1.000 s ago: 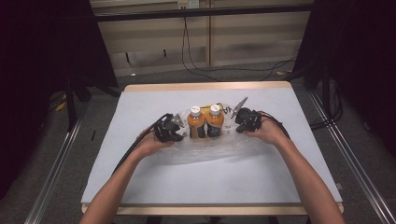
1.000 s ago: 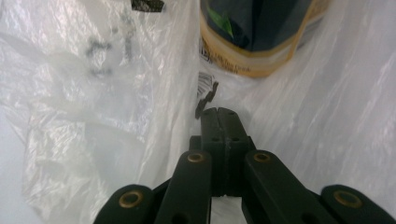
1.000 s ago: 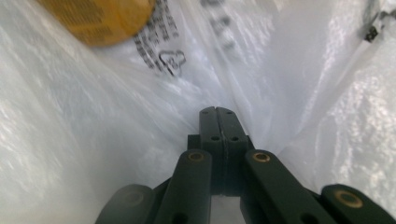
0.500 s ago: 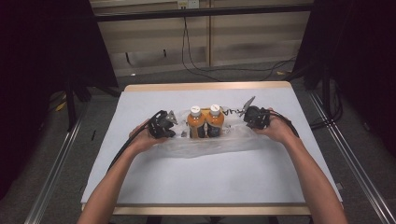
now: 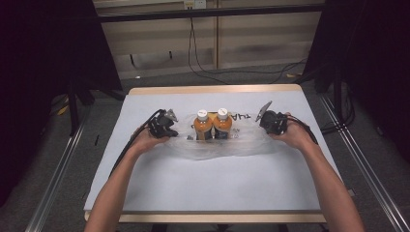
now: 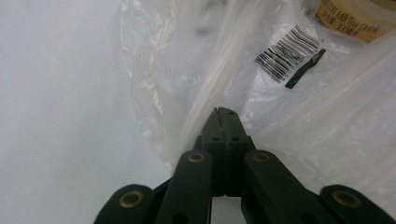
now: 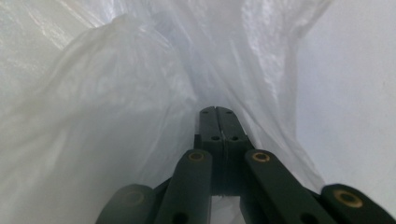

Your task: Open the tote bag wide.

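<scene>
Pulled farther apart since a second ago, left gripper [image 5: 167,126] and right gripper [image 5: 267,121] — one clear plastic bag [image 5: 241,141] stretched wide between them on the white table [image 5: 203,188]; two orange bottles [image 5: 212,124] upright, touching, inside the bag at mid-table; each pair of jaws pressed fully together, pinching a fold of bag film — left [image 6: 223,122], right [image 7: 219,122].

1. The right gripper [image 7: 223,112] rises from the bottom edge, its two black jaws pressed flat together.
2. Clear plastic bag [image 7: 116,93] film is pinched at the tips and billows in crinkled folds to their left and above them.
3. To the right of the jaws lies the plain white table surface [image 7: 355,93].
</scene>
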Demonstrator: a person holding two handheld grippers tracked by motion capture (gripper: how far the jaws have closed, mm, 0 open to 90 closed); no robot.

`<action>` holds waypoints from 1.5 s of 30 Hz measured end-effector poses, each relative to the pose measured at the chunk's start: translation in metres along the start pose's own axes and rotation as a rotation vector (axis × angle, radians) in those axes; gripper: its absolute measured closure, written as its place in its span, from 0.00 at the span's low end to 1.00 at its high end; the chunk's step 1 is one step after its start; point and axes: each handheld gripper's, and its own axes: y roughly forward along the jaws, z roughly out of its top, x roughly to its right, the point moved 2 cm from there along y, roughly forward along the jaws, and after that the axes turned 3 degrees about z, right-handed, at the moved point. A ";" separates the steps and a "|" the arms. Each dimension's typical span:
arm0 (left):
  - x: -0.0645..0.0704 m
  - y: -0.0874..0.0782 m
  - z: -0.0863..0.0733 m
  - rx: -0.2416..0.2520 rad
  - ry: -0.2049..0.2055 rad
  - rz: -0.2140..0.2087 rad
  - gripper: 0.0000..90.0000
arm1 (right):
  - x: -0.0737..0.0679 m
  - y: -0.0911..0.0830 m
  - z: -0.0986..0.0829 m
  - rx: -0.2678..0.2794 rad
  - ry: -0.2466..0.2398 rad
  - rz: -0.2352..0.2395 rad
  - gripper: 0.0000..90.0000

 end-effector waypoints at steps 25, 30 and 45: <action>-0.004 -0.005 -0.015 0.062 -0.099 -0.010 1.00 | -0.003 -0.015 -0.034 0.005 0.063 0.076 1.00; 0.000 -0.012 -0.009 0.169 -0.138 -0.044 1.00 | -0.003 -0.021 -0.030 0.090 0.109 0.089 1.00; 0.024 -0.062 0.013 0.437 -0.165 -0.097 0.98 | -0.006 -0.059 -0.003 0.474 0.207 0.207 1.00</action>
